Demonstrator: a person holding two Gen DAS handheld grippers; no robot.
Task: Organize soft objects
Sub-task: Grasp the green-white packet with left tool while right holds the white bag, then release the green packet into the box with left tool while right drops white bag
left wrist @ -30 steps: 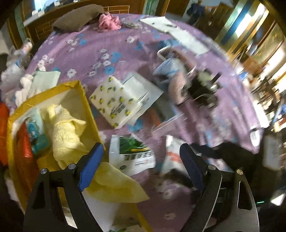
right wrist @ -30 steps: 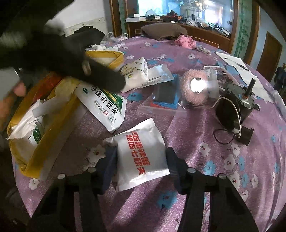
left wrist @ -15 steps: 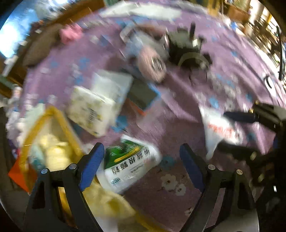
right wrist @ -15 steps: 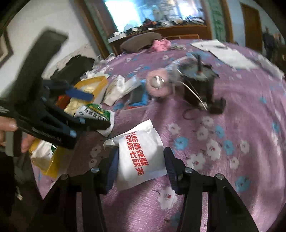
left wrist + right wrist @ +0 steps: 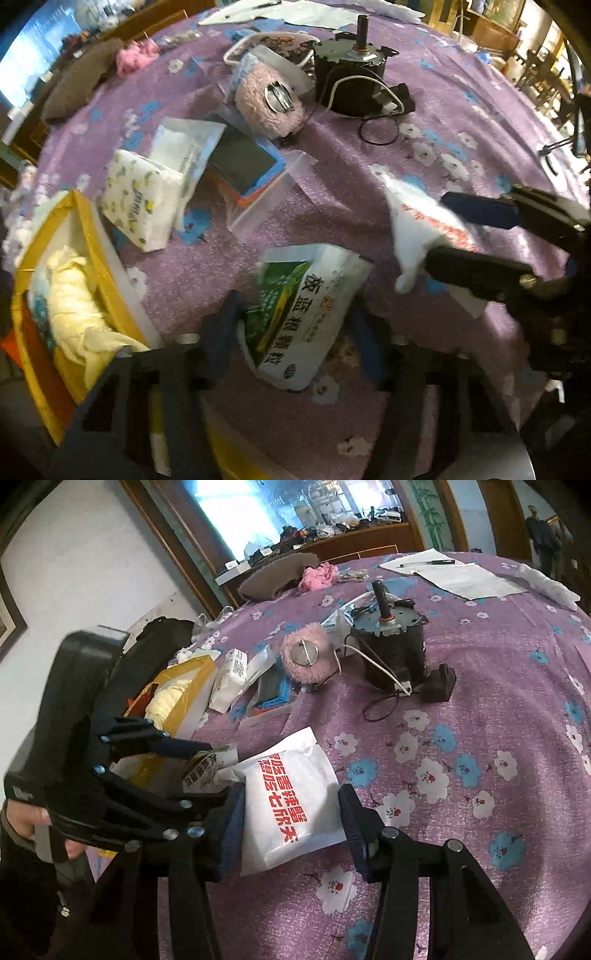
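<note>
A green-and-white packet (image 5: 303,314) lies on the purple flowered tablecloth (image 5: 424,122). My left gripper (image 5: 295,310) points down over it with a finger on each side. Its jaws are closing and the pads meet the packet's edges. In the right wrist view the left gripper (image 5: 214,770) is at the left with that packet (image 5: 205,771) crumpled between its fingers. My right gripper (image 5: 291,795) is shut on a white packet with red characters (image 5: 291,805), held just above the cloth; the left wrist view shows the right gripper (image 5: 437,229) at the right.
A yellow bag (image 5: 92,240) holding a yellow towel (image 5: 70,295) stands at the left. Nearby are a tissue pack (image 5: 140,206), a clear bag of blue items (image 5: 251,173), a pink fluffy object (image 5: 266,107) and a black motor with a cord (image 5: 351,81). Papers lie at the far edge.
My left gripper moved from over the yellow bag to the green-and-white packet and its jaws narrowed around it. My right gripper kept the white packet and rolled while shifting sideways.
</note>
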